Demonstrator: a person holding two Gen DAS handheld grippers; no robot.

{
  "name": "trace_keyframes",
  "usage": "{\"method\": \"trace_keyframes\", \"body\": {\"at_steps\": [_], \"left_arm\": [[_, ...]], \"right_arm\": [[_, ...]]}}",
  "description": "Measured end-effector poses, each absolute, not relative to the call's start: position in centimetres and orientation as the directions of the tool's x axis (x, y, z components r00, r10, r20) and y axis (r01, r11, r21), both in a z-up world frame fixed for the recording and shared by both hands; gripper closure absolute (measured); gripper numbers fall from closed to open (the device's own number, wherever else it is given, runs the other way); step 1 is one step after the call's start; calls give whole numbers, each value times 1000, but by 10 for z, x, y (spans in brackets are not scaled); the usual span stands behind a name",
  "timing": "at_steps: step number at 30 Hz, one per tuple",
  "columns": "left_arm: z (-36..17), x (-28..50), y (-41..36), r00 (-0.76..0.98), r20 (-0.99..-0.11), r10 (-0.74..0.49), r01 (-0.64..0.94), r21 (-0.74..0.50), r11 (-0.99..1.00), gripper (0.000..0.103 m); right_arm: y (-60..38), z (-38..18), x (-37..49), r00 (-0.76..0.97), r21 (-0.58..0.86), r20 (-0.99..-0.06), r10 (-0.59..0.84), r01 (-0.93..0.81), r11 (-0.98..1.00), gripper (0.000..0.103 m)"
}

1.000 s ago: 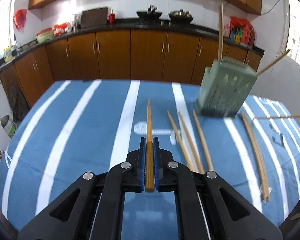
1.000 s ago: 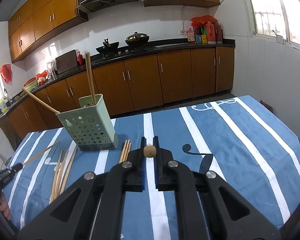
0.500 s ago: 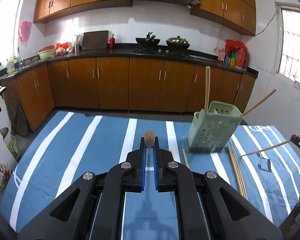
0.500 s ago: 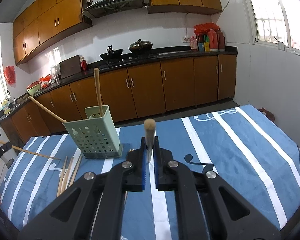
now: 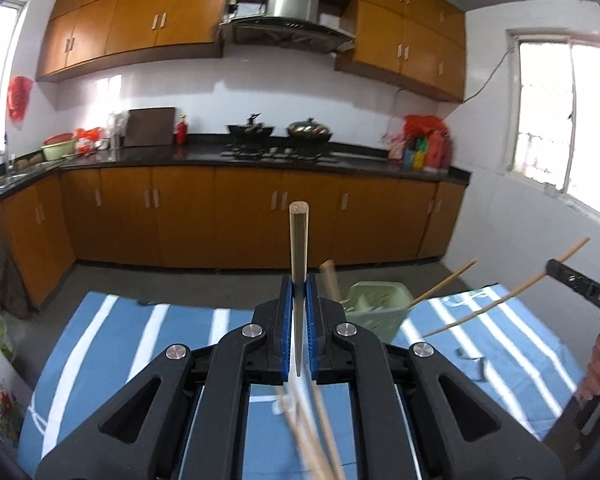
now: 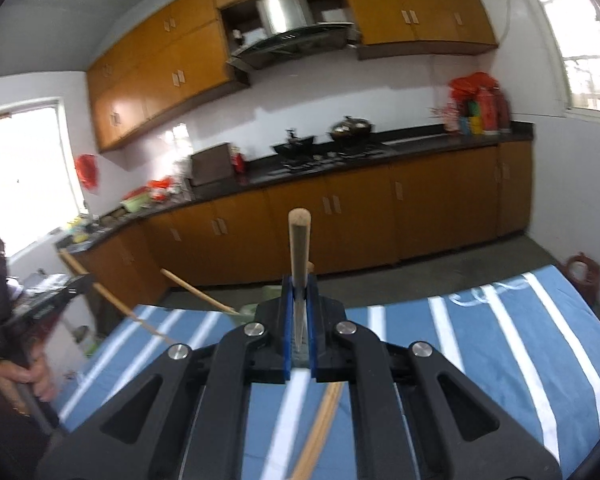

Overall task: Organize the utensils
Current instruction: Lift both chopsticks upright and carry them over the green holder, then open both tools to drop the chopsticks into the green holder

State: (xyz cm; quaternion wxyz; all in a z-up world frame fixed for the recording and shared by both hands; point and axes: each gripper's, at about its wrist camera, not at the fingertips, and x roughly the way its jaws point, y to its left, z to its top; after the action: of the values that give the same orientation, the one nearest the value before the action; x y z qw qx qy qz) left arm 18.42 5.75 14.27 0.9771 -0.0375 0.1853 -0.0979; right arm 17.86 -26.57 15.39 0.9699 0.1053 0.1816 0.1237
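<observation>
Left gripper (image 5: 299,330) and right gripper (image 6: 299,320) each clamp a chopstick (image 5: 299,256) (image 6: 299,256) rising past the jaws, green holder (image 5: 376,312) beyond.

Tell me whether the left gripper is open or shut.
Shut. The left gripper has its blue pads pressed against a wooden chopstick that stands up between them.

Orange-brown cabinets (image 5: 188,216) line white walls (image 5: 236,92); a bright window (image 5: 568,120) sits right.
</observation>
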Motion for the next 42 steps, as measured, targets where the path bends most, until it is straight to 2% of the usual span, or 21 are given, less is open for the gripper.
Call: {"method": "trace_keyframes", "body": {"at_steps": [3,6,11,19,24,30,37,39,42], "left_arm": [[157,185,47,918,-316,-242,212,-127,969,96],[168,190,40,931,-267,-249,216,-148,965,96],[179,211,25,955,-193,-226,195,-167,966,96],[151,263,8,947,-247,-204,159,-192,968,96],[127,285,5,923,-314,-220,157,-214,964,96],[113,295,3,907,-360,-221,153,-208,966,96],[116,283,5,911,-353,-215,152,-199,968,93],[121,280,6,914,-343,-215,152,-202,968,92],[129,269,12,924,-319,-211,148,-210,966,83]], "right_arm": [[-261,170,180,903,264,-292,316,-241,934,96],[-253,181,188,920,242,-259,295,-233,942,96],[-236,180,217,926,213,-271,262,-208,955,96],[-225,146,276,883,227,-397,252,-172,959,96],[-224,131,294,862,243,-433,264,-171,955,96],[-221,123,305,855,241,-447,263,-169,956,93],[-221,126,295,866,228,-434,249,-161,960,90],[-223,130,289,872,227,-425,244,-158,961,90],[-226,136,274,884,217,-404,233,-155,964,89]]}}
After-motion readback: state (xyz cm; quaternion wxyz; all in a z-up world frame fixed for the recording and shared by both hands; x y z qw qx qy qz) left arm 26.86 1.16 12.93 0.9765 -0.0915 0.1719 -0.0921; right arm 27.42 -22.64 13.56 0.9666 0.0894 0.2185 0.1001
